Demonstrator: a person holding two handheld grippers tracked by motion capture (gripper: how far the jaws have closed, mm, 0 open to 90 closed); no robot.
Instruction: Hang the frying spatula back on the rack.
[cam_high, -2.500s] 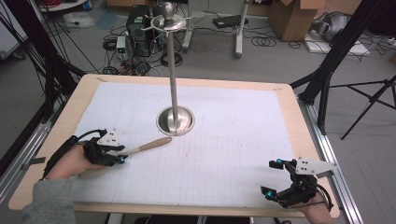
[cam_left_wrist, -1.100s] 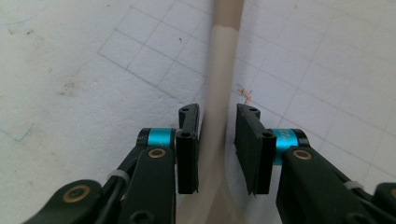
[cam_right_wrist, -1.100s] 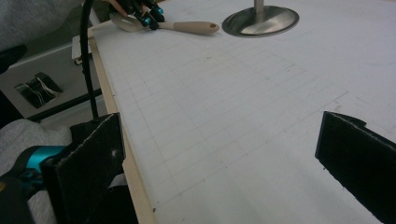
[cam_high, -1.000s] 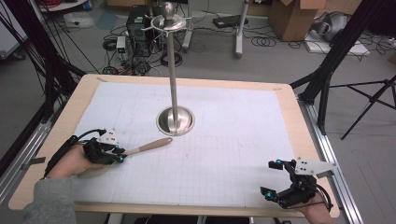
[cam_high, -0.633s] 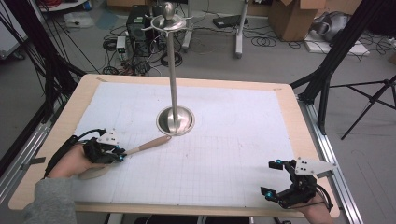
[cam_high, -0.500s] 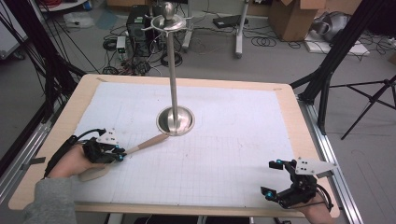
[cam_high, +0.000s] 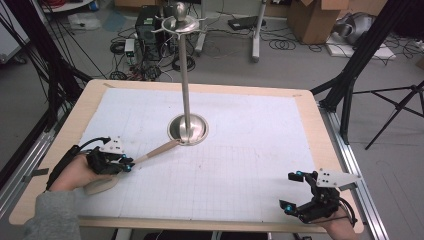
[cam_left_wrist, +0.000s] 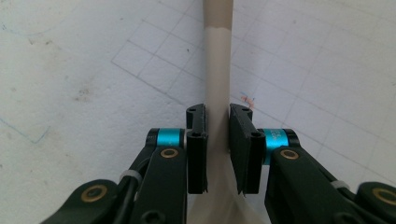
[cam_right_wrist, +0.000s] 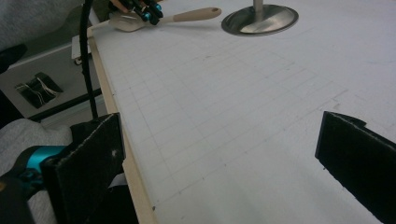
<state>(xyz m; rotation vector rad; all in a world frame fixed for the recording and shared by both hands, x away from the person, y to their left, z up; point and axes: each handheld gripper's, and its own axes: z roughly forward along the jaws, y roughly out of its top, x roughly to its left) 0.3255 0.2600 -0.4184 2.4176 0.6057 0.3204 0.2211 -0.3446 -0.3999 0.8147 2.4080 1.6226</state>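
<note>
At the lower left of the high view, our left tool (cam_high: 126, 165) clamps the neck of the beige spatula (cam_high: 155, 149), whose handle tip reaches the round base of the steel stand (cam_high: 187, 128) mid-frame. Our right tool (cam_high: 292, 190) sits wide apart at the desk's (cam_high: 310, 107) lower-right edge, with bare gridded paper (cam_high: 240, 165) between the 2.
</note>
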